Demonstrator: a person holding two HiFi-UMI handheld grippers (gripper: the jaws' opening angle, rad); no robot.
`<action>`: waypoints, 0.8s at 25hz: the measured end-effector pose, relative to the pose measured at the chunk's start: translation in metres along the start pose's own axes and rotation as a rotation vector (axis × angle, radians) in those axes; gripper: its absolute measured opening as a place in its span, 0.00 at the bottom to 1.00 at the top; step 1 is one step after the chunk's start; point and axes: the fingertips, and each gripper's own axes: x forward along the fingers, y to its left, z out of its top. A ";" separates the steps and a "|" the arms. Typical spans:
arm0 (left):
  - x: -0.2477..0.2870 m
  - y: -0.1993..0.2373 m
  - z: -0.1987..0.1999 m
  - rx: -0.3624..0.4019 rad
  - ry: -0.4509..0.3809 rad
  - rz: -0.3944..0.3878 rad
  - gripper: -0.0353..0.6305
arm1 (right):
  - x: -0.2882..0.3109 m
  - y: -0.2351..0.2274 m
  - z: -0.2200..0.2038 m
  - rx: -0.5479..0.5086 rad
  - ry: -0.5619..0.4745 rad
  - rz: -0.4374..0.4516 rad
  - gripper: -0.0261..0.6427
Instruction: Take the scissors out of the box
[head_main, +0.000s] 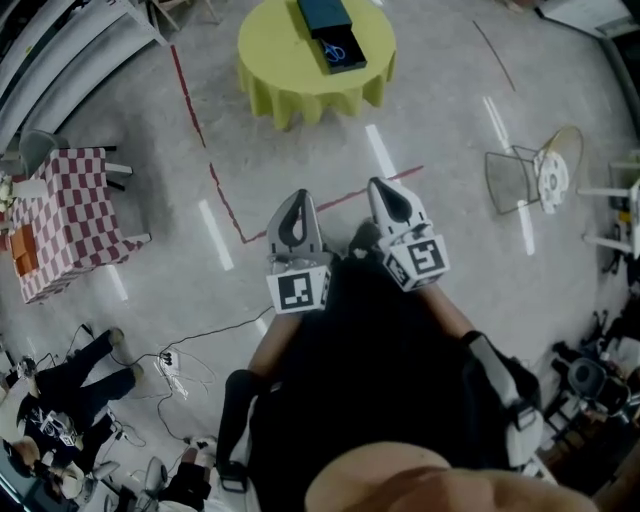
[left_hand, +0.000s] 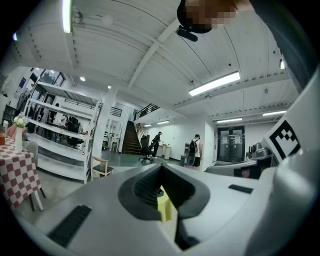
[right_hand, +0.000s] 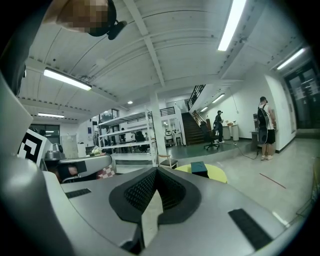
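The scissors (head_main: 335, 52), with blue handles, lie in an open dark box (head_main: 345, 58) on a round yellow table (head_main: 285, 65) at the top of the head view; a second dark box part (head_main: 323, 14) lies just behind it. Both grippers are held side by side well short of the table, pointing toward it. My left gripper (head_main: 297, 197) has its jaws together with nothing in them. My right gripper (head_main: 381, 186) is shut and empty too. The right gripper view shows the table (right_hand: 217, 173) and the box (right_hand: 199, 168) just past the jaw tips (right_hand: 156, 171). A sliver of yellow table (left_hand: 165, 207) shows through the left jaws (left_hand: 161, 168).
A red-and-white checked table (head_main: 65, 215) stands at the left. A wire chair (head_main: 530, 175) is at the right. Red tape lines (head_main: 225, 200) cross the grey floor between me and the yellow table. People sit at the lower left (head_main: 60, 390) beside floor cables (head_main: 175, 370).
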 end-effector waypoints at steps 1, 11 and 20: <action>-0.001 0.004 0.000 0.008 -0.001 -0.005 0.04 | 0.002 0.005 0.000 0.005 0.003 -0.003 0.03; 0.010 0.025 -0.001 0.004 0.007 -0.002 0.04 | 0.028 0.009 -0.005 -0.008 0.008 -0.001 0.03; 0.072 0.034 0.003 0.028 0.016 -0.010 0.04 | 0.080 -0.030 0.006 -0.002 -0.003 0.001 0.03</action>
